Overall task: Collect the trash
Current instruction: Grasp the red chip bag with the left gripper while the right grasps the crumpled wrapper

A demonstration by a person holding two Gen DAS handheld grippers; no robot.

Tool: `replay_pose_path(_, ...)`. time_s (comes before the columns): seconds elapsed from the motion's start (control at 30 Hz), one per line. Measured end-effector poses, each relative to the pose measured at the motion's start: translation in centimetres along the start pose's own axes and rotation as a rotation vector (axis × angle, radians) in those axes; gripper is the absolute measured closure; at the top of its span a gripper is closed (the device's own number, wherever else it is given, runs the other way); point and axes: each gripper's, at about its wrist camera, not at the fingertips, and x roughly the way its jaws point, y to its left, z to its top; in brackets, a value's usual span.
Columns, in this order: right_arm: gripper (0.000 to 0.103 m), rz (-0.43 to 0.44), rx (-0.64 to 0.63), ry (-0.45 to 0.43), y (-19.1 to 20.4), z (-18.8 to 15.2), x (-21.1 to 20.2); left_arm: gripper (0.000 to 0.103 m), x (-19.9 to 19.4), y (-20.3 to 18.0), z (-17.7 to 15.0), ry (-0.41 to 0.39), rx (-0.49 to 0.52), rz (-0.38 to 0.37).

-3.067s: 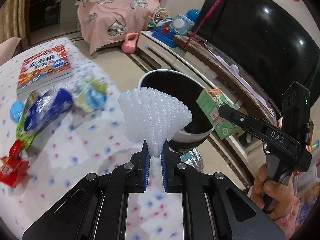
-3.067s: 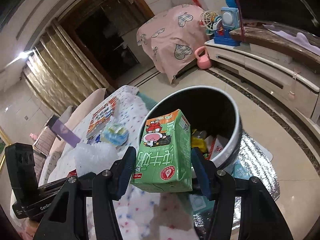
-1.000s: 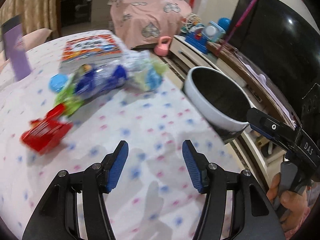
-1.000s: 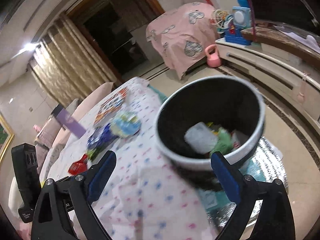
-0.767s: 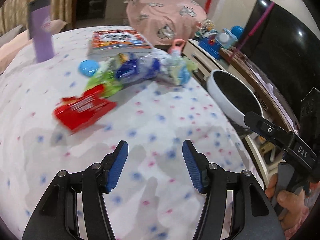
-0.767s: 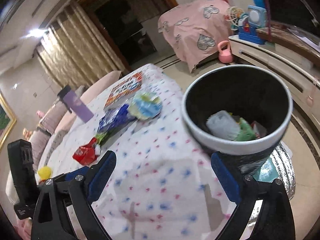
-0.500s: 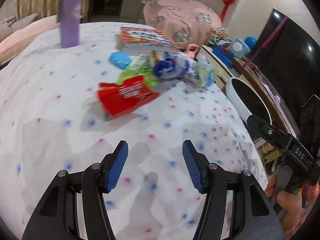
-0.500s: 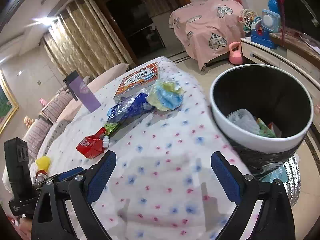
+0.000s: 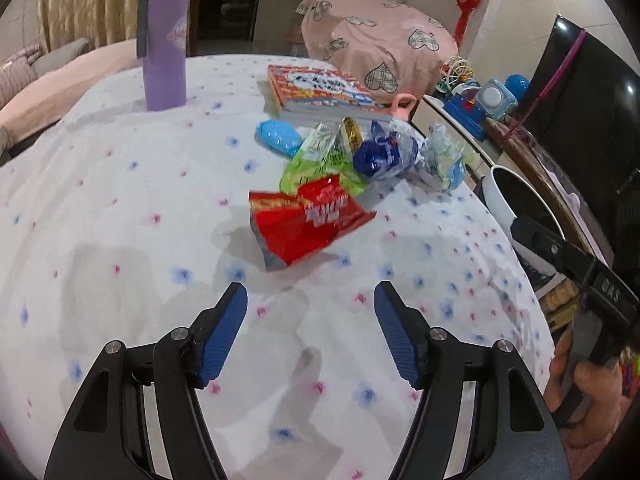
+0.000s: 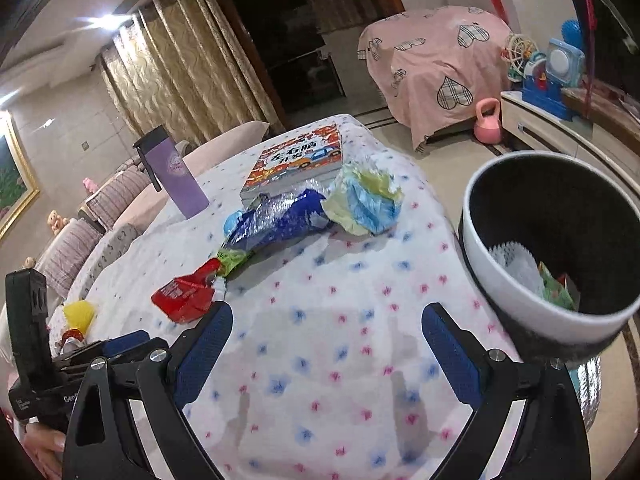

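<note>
Both grippers empty w/ jaws spread wide, hovering above the table (image 9: pixel 100 216). Left gripper (image 9: pixel 311 334) points straight at the red wrapper (image 9: pixel 306 222), which lies dead ahead and just beyond the fingertips, nothing between but bare cloth. Its long axis runs across the left view, slightly slanted, right end further away, so jaws as they stand would straddle the long way; prob. needs a wrist turn or a pinch on the raised crumpled edge. In the right wrist view the red wrapper (image 10: pixel 185 295) sits ahead and off to the left of the right gripper (image 10: pixel 326 350), near its left finger, so left hand is the better placed, judging by alignment. Behind the red one, touching or overlapping: green wrapper (image 9: pixel 320 162), then blue wrapper (image 9: pixel 382 156), then a pale crumpled wrapper (image 9: pixel 444 158) nearest the table's right edge. A small blue lump (image 9: pixel 279 136) sits by the book (image 9: pixel 316 90); purple bottle (image 9: pixel 162 42) stands well apart, far left. Bin (image 10: pixel 552 248) is off the table's right edge, rim near table height, already holding white foam (image 10: pixel 514 260) and a green carton (image 10: pixel 556 290). Room: open cloth on the near side and left of the red wrapper; pile crowds its far side, so approach from near side, and lift clear before swinging right over the edge to the bin. Risk: thin foil may slide on cloth rather than lift.
</note>
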Motion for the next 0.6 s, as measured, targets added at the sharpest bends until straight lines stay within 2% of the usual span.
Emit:
replay_pose_path(0.23, 0.007, -0.018, -0.027, -0.008, -0.5, 2.1, 1.3, 0.036, 0.9, -0.5, 1.8, -0.007, 0.092, 0.042)
replay_pose_path(0.47, 0.009, -0.026, -0.025, 0.005, -1.5, 4.8, 3.6, 0.036, 1.8, -0.6, 3.6, -0.022, 0.137, 0.022)
replay_pose_path(0.6, 0.013, -0.025, -0.008, 0.033, -2.2, 6.1, 5.8, 0.036, 2.9, -1.1, 3.9, -0.001, 0.171, 0.014)
